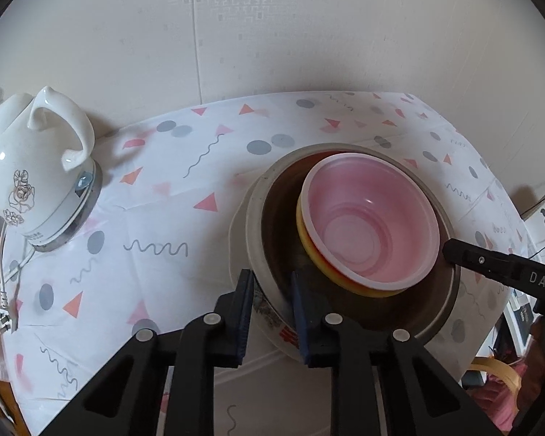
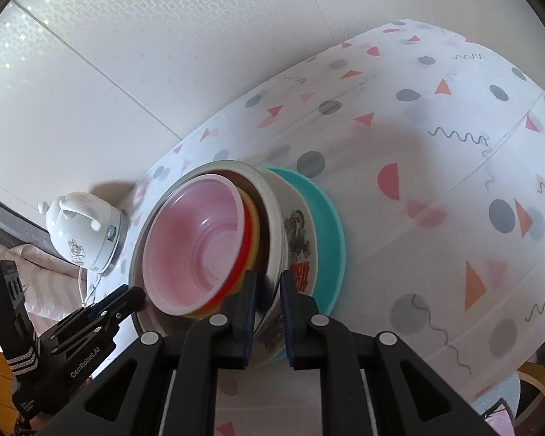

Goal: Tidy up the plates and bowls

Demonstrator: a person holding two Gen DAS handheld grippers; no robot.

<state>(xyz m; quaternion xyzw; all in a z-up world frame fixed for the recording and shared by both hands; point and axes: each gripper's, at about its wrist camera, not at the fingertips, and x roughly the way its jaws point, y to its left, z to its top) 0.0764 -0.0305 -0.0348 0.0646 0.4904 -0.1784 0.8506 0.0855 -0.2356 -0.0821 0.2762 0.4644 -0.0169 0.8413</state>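
A nested stack of dishes sits toward the far right part of the worktop, which is covered with a white cloth printed with grey dots, pink triangles and squiggles. Innermost is a translucent pink plastic bowl, tilted inside a yellow-and-red bowl; both lie in a wide metal bowl with a printed outer wall, and the right wrist view shows a teal plate under it. The left gripper straddles the metal bowl's near rim, one finger inside and one outside, pinching the wall. The right gripper clamps the same bowl's rim at its opposite side in the same way. A white ceramic electric kettle with a floral print stands at the worktop's far left edge, well apart from the stack, its cord trailing off the left side.
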